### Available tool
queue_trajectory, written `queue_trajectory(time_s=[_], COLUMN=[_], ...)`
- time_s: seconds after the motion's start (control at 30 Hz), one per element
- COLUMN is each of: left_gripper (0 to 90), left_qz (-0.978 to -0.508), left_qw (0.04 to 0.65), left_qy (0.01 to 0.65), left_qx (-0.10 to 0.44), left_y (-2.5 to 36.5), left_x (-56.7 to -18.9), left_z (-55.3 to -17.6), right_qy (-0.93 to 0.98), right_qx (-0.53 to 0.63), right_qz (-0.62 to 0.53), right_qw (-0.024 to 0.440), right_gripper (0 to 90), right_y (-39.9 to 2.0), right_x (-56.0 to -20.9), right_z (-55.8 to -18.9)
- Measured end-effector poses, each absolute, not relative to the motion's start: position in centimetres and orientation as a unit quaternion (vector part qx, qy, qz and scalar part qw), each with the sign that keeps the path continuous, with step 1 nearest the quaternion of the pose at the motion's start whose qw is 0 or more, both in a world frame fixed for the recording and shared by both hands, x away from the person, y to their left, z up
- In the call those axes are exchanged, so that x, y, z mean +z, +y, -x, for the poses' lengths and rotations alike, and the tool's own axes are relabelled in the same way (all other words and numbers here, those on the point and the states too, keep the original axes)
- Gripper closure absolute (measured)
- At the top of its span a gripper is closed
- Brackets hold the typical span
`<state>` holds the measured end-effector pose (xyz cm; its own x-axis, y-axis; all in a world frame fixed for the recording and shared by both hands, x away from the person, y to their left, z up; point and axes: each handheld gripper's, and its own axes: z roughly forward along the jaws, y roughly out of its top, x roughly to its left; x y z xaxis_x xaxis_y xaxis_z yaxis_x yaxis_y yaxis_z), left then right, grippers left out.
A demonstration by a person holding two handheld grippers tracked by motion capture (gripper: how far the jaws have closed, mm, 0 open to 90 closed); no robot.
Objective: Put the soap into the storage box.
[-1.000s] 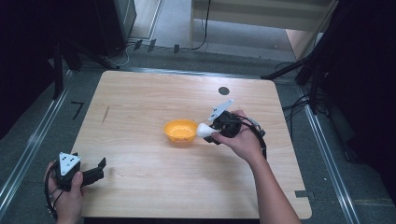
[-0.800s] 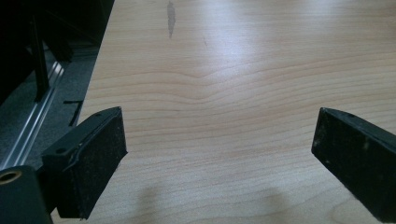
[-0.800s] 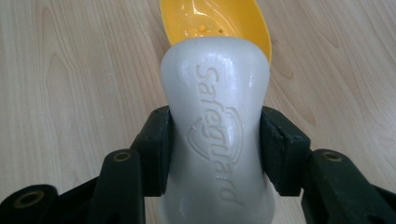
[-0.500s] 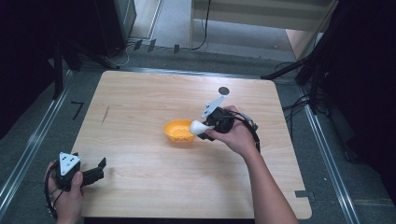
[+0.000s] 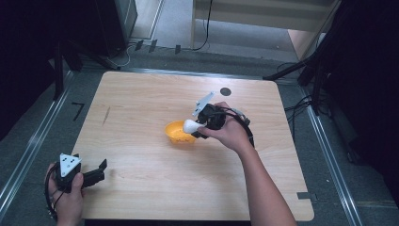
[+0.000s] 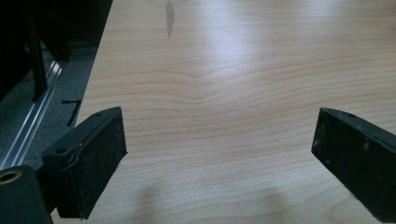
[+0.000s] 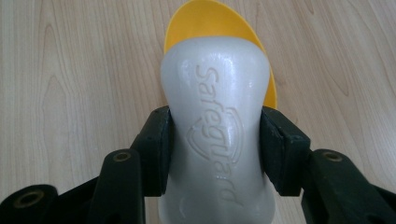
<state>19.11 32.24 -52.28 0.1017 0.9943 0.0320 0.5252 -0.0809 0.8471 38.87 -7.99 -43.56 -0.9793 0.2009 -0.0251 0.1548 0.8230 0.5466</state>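
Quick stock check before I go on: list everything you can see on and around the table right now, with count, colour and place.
soap bar: one, white, clamped between the jaws of the right gripper, its far end over the bowl
bowl: one, orange-yellow, mid-table, just left of the right gripper
round mark: one, dark, near the far edge of the table
streak: one, dark, on the left part of the tabletop
table: one, light wood, rounded corners
rails: metal, grey, on the floor along both sides of the table
right gripper: one, black, in the person's right hand, shut on the soap bar
left gripper: one, black, at the near left corner, jaws open with nothing between them
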Motion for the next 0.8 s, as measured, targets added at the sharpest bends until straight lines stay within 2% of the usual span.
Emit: queue_trajectory(time_s=[0.8], left_gripper=[3.3], left_qz=[-0.656], left_qw=[0.354], left_qy=[0.579], left_qx=[0.331], left_y=[32.4], left_x=[-52.3], left_z=[-19.1], right_qy=[0.964], right_qx=[0.258], right_qz=[-0.05], right_qw=[0.04], right_gripper=[50.3], right_y=[-3.5], right_x=[-44.9], right_z=[-40.3])
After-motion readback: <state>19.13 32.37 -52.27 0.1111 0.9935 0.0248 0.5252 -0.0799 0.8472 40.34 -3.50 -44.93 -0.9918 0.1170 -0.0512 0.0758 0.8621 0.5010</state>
